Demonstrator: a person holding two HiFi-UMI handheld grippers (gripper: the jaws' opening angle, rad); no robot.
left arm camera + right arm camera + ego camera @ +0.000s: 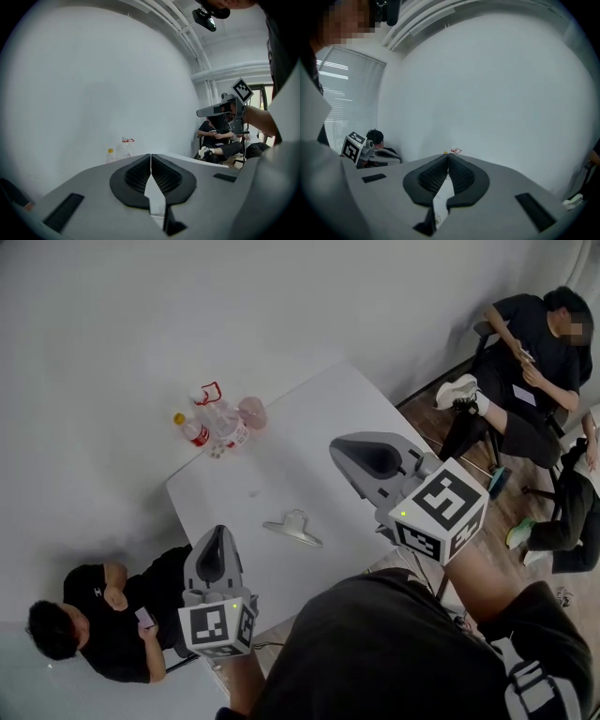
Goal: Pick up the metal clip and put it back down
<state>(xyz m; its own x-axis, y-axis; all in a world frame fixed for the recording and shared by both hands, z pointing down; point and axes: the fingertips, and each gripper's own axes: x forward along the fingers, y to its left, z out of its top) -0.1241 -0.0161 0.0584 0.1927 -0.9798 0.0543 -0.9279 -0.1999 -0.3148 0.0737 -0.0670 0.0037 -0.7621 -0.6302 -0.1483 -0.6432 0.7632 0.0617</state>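
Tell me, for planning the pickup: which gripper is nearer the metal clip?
Left, it seems: the left gripper sits close to the left of the metal clip; the right gripper hovers farther off, raised, upper right.

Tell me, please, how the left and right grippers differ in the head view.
The left gripper is at the table's near-left edge, left of the clip; the right gripper is over its right side, right of the clip. The left points up the picture; the right points leftward. Both have jaws shut and empty.
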